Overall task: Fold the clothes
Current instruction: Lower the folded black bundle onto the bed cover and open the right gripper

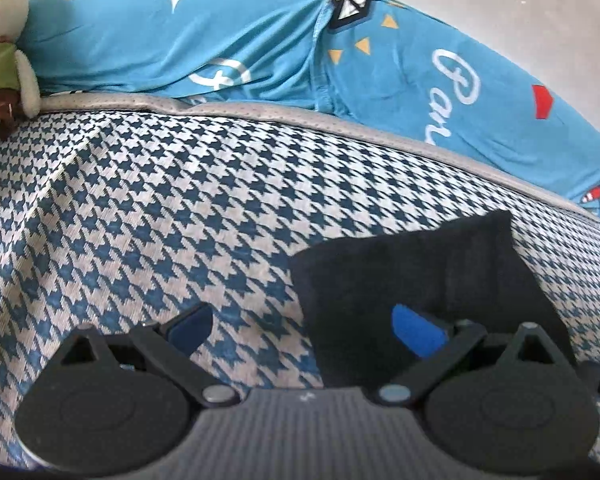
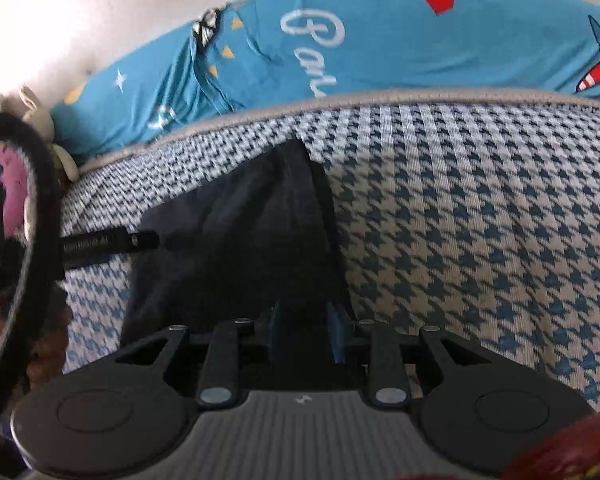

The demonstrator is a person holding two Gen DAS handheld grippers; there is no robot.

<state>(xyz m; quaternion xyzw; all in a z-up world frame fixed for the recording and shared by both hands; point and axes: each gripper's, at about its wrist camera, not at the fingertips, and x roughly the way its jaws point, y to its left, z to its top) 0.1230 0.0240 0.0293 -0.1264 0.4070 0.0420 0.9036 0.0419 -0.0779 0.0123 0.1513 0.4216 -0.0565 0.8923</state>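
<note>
On the bed (image 2: pixel 480 220), right gripper (image 2: pixel 306 332) pinches dark garment (image 2: pixel 240 240).

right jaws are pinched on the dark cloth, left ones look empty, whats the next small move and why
Probably bring the left gripper onto the near edge of the dark navy garment and close there. Its jaws stand wide apart, one blue pad already over the cloth, none between them. The right gripper pinches one end, so a second hold would let the garment fold over on the houndstooth blanket.
</note>
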